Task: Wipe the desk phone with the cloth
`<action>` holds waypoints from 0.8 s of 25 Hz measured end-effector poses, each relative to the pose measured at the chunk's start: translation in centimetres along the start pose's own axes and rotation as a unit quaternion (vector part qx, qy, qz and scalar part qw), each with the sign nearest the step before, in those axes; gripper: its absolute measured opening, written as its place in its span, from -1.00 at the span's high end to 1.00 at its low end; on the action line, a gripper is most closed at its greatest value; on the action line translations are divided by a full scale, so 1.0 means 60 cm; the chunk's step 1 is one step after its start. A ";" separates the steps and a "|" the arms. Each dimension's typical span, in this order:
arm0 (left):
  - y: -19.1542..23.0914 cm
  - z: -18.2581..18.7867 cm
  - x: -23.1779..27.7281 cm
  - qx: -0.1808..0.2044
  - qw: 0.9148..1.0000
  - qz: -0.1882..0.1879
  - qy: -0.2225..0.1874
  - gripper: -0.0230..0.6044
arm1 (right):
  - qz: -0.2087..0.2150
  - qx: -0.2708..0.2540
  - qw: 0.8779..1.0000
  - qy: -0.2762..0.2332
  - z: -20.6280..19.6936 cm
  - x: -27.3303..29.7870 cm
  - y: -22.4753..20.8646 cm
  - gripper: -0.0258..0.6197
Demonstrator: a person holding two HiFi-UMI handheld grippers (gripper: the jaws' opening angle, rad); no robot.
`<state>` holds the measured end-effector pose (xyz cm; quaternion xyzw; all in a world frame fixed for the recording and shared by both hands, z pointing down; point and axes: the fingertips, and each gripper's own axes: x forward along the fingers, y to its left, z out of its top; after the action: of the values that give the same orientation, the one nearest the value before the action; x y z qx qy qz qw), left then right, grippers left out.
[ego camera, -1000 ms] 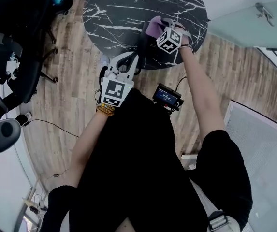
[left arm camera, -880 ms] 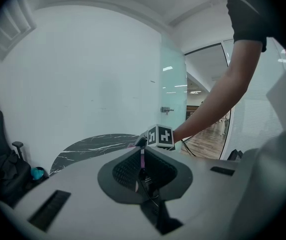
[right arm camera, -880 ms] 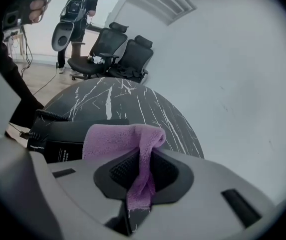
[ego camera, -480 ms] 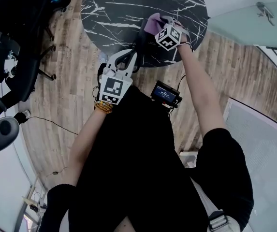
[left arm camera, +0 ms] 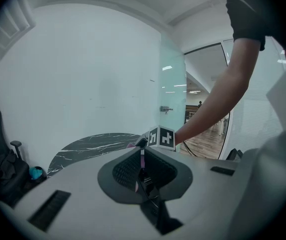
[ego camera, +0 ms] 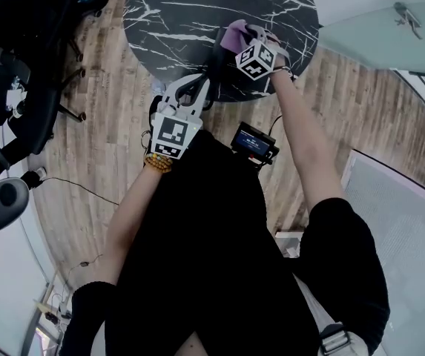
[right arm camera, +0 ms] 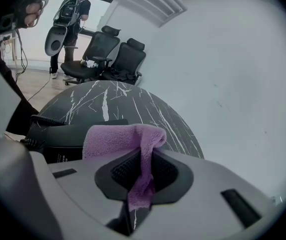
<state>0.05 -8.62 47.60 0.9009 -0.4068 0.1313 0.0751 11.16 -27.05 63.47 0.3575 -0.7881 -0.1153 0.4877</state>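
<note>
A fuzzy purple cloth (right arm camera: 128, 139) is hanging pinched in the clenched right gripper (right arm camera: 143, 171). One strip is running down between the ribbed black pads, and the rest is folding in a soft slab over the jaw tops and out ahead of them. Just beyond and to the left of those jaws, the desk phone (right arm camera: 63, 139) is lying as a flat, matte black block under the cloth's front edge. Its coiled cord (right arm camera: 35, 119) is trailing off further left. Phone and cloth are sitting near the edge of a round table (right arm camera: 133, 109) of glossy black stone veined in white, which is spreading away in front of the claw.

From above, the cloth (ego camera: 234, 35) is showing just past the right gripper's marker cube (ego camera: 255, 58). The left gripper (ego camera: 191, 91) is hovering at the table's near rim, beside the phone. Its jaws are drawn together to a thin slit (left arm camera: 142, 159), and a sliver of something dark is showing low in the gap. What that sliver is cannot be told.

Black mesh office chairs (right arm camera: 115, 56) are standing beyond the table's far left side. Pale wood-plank floor (ego camera: 108, 124) is lying below the left claw, and a small lit screen (ego camera: 255, 145) is hanging at the person's waist, behind both grippers.
</note>
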 end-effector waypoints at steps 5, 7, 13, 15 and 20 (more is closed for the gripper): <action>-0.001 0.002 0.003 0.002 1.000 -0.002 0.000 0.83 | -0.014 -0.006 1.000 0.003 0.001 0.000 0.000 0.77; -0.003 0.002 0.003 0.002 1.000 -0.003 -0.001 0.83 | -0.022 -0.002 1.000 0.003 0.001 -0.001 0.000 0.77; -0.005 0.001 0.003 0.002 1.000 -0.003 -0.001 0.83 | -0.040 0.003 0.999 0.008 0.002 -0.003 0.002 0.77; -0.005 0.003 0.004 0.003 1.000 -0.004 -0.002 0.83 | -0.046 0.002 0.999 0.009 0.002 -0.004 0.002 0.77; -0.005 0.002 0.002 0.003 1.000 -0.002 -0.002 0.83 | -0.057 -0.008 0.998 0.008 0.001 -0.006 0.005 0.77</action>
<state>0.40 -8.55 47.51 0.9023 -0.4046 0.1303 0.0717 11.06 -26.61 63.31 0.3987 -0.7618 -0.1459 0.4893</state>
